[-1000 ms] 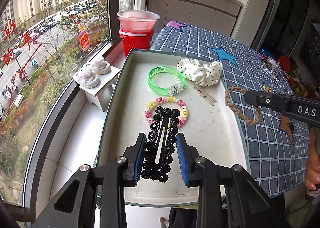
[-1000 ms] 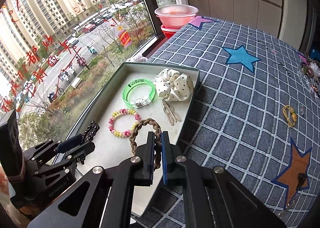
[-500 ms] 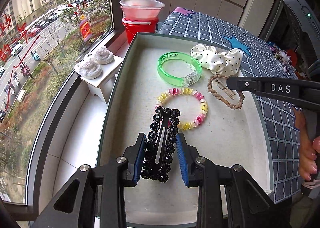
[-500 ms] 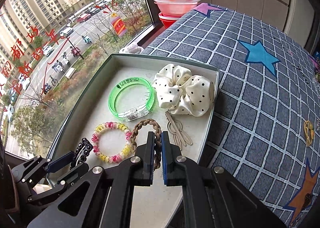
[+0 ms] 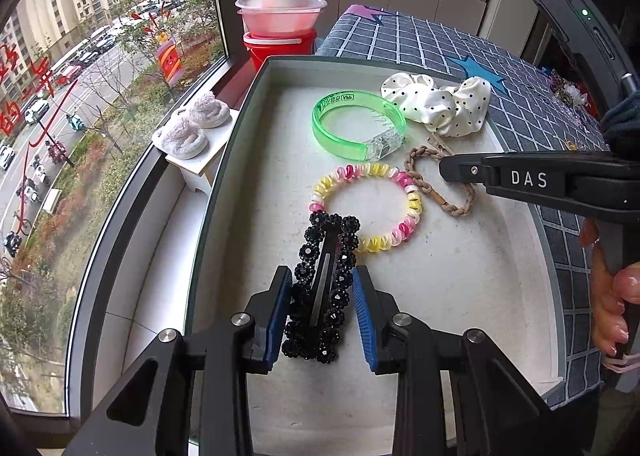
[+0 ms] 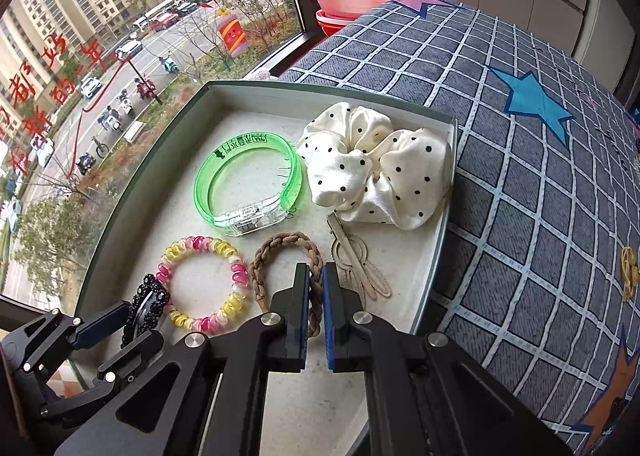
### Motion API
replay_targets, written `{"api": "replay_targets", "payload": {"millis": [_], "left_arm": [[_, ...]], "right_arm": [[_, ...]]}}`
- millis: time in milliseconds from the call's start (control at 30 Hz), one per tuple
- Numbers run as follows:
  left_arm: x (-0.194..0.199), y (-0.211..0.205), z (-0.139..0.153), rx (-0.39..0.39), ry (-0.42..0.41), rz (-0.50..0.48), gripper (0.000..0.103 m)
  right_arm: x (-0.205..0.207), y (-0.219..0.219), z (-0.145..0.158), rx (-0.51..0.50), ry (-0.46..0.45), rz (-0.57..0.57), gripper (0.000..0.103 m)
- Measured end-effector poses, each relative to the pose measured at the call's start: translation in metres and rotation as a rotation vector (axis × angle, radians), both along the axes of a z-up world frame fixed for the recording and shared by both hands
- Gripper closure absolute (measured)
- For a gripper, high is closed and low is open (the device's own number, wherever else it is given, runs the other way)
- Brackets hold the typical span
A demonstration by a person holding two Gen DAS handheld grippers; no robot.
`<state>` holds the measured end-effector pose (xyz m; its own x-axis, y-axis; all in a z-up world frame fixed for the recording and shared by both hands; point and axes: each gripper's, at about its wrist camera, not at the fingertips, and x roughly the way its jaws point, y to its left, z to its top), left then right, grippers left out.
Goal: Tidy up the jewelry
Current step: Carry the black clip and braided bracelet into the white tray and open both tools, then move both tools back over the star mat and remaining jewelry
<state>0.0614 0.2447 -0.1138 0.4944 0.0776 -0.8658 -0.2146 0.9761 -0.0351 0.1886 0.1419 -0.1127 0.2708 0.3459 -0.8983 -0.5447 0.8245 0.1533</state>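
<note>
A shallow grey tray (image 5: 248, 104) (image 6: 440, 216) holds a green bangle (image 5: 356, 124) (image 6: 244, 184), a polka-dot scrunchie (image 5: 436, 104) (image 6: 376, 176), a pink-and-yellow coil bracelet (image 5: 368, 204) (image 6: 204, 284) and a beige clip (image 6: 356, 264). My left gripper (image 5: 322, 312) is shut on a black beaded hair clip (image 5: 324, 288) (image 6: 144, 308), low over the tray's near end. My right gripper (image 6: 315, 312) is shut on a brown braided band (image 6: 280, 256) (image 5: 436, 184), which lies on the tray floor beside the coil bracelet.
A blue checked cloth with stars (image 6: 520, 136) covers the table right of the tray. Small jewelry pieces (image 6: 628, 268) lie on it at the right. Stacked pink and red basins (image 5: 280, 28) stand behind the tray. A window (image 5: 100, 96) runs along the left.
My right gripper carried the braided band from the tray's right edge into the tray, down beside the coil bracelet. My left gripper moved slightly forward over the tray, still holding the black clip.
</note>
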Motion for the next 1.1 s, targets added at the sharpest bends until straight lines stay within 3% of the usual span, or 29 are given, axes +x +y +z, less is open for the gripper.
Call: {"api": "replay_targets", "payload": {"millis": [333, 400, 467, 500, 533, 567, 600, 867, 900, 1100], "left_arm": [[-0.002, -0.003, 0.004, 0.038, 0.0, 0.014, 0.064], [-0.001, -0.005, 0.004, 0.036, 0.001, 0.008, 0.064], [-0.001, -0.007, 0.005, 0.036, 0.0, 0.001, 0.063], [-0.001, -0.008, 0.005, 0.039, 0.0, -0.001, 0.057], [-0.001, -0.01, 0.006, 0.042, -0.001, -0.003, 0.043], [-0.002, -0.01, 0.008, 0.043, -0.01, -0.001, 0.017], [-0.004, -0.011, 0.011, 0.047, -0.029, -0.001, 0.012], [-0.005, -0.016, 0.022, 0.033, -0.049, -0.017, 0.012], [-0.005, -0.017, 0.024, 0.033, -0.05, -0.016, 0.0], [-0.011, -0.028, 0.033, 0.044, -0.066, -0.023, 0.0]], "right_arm": [[0.0, 0.001, -0.001, -0.009, 0.005, 0.003, 0.091], [0.0, -0.001, 0.001, -0.006, 0.004, -0.001, 0.066], [-0.001, -0.005, 0.005, 0.019, -0.002, -0.011, 0.056], [-0.001, -0.007, 0.009, 0.03, -0.008, -0.016, 0.056], [-0.002, -0.01, 0.013, 0.039, -0.012, -0.021, 0.056], [-0.003, -0.012, 0.017, 0.049, -0.016, -0.025, 0.056], [-0.003, -0.015, 0.021, 0.059, -0.021, -0.031, 0.056], [-0.014, -0.044, 0.045, 0.089, -0.048, -0.063, 0.055], [-0.014, -0.047, 0.046, 0.091, -0.047, -0.068, 0.052], [-0.026, -0.071, 0.05, 0.102, -0.04, -0.087, 0.035]]}}
